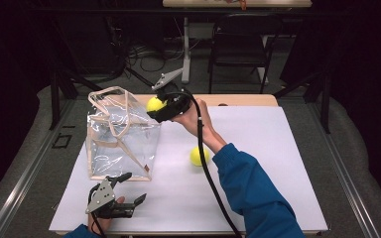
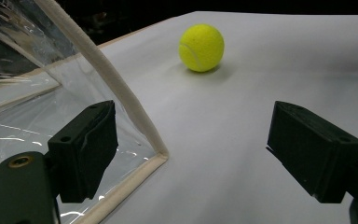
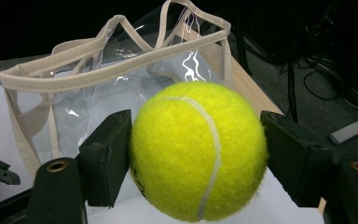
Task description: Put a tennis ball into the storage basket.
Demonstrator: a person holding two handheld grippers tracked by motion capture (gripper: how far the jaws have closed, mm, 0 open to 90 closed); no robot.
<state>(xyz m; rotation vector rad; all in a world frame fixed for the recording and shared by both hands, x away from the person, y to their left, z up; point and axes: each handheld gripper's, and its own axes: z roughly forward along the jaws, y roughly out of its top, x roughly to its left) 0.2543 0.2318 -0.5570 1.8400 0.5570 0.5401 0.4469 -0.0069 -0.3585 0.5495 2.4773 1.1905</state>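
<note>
The right hand-held gripper (image 1: 159,106) clamps a yellow tennis ball (image 3: 198,150) between both pads, raised beside the far top rim of the clear bag (image 1: 119,136); to drop it well, it should probably come over the open mouth, clear of the cloth handles (image 3: 121,32), before letting go; the left hand-held gripper (image 1: 124,191) rests wide open and empty by the bag's near corner, free to steady it; a second ball (image 1: 199,156) lies on the bench (image 1: 268,148).

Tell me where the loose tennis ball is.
In the high view, the loose ball lies on the white table, right of the clear bag, beside the person's right forearm.
</note>
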